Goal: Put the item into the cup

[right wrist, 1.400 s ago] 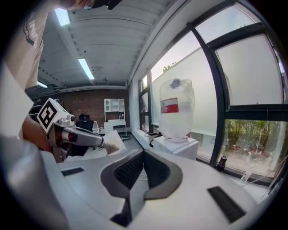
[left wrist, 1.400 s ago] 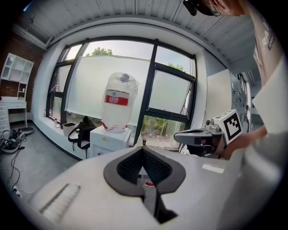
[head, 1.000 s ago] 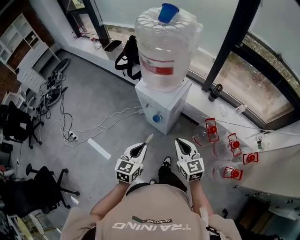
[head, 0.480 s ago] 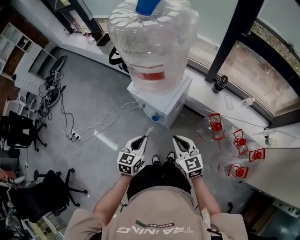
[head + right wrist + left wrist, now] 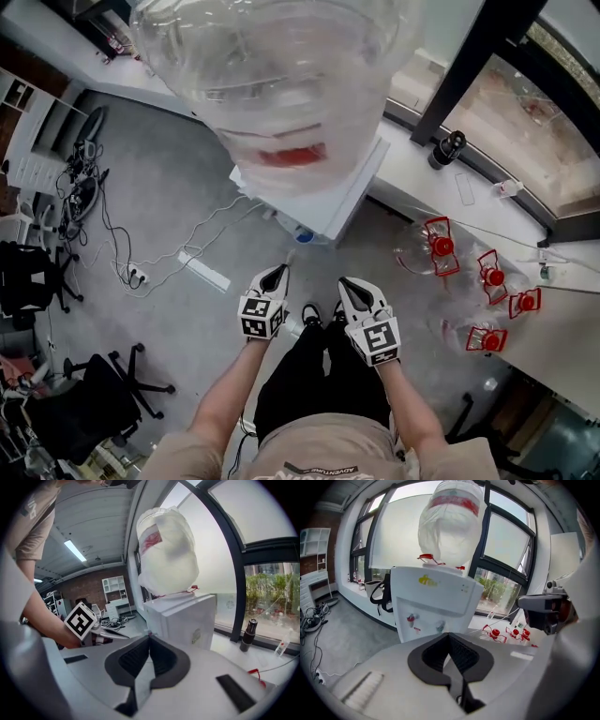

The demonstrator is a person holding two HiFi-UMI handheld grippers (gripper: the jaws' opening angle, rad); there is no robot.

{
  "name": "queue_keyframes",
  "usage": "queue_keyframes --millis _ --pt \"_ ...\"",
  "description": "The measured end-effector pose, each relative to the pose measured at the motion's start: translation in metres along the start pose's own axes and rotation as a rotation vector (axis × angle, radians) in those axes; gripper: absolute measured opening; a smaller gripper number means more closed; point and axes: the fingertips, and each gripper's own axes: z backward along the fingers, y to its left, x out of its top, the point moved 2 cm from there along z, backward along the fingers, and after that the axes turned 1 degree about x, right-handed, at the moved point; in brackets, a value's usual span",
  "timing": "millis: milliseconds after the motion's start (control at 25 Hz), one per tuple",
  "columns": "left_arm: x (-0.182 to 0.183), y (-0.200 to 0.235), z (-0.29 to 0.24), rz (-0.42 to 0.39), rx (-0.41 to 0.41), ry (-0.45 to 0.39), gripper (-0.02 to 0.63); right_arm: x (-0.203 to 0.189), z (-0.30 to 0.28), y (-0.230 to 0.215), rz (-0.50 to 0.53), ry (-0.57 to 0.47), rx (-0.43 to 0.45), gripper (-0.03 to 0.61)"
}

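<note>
Plastic left gripper (image 5: pixel 281 271), right gripper (image 5: pixel 345 282) — both seemingly shut

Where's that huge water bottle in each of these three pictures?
Head view: the water bottle fills the top centre, seen from above.
Left gripper view: water bottle at top centre, above the jaws.
Right gripper view: water bottle in the upper middle, leaning.
Shared landmark: the white dispenser it sits on.

"ADVENTURE" on the person's shirt (image 5: pixel 323 468)
</note>
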Motion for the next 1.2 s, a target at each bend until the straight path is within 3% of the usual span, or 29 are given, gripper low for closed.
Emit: queue_keyframes --millis 320,520,960,1200 --pt "-0.057 0.045 -0.081 0.075 0.006 0.106 0.008 -0.065 -0.025 0.004 -0.016 0.061 0.017 0.012" --pt "-0.063 0.061 -0.111 0.094 0.010 0.120 0.008 -0.094 -0.023 0.009 -0.016 0.113 0.025 0.012" --pt "-0.055 0.052 -0.156 0.013 -0.008 0.138 0.008 -0.093 -0.035 -0.007 -0.064 0.077 -0.022 0.012" --pt "-0.067 0.059 -0.168 0.051 0.001 0.176 0.008 -0.096 -0.043 -0.009 -0.069 0.086 -0.014 0.012"
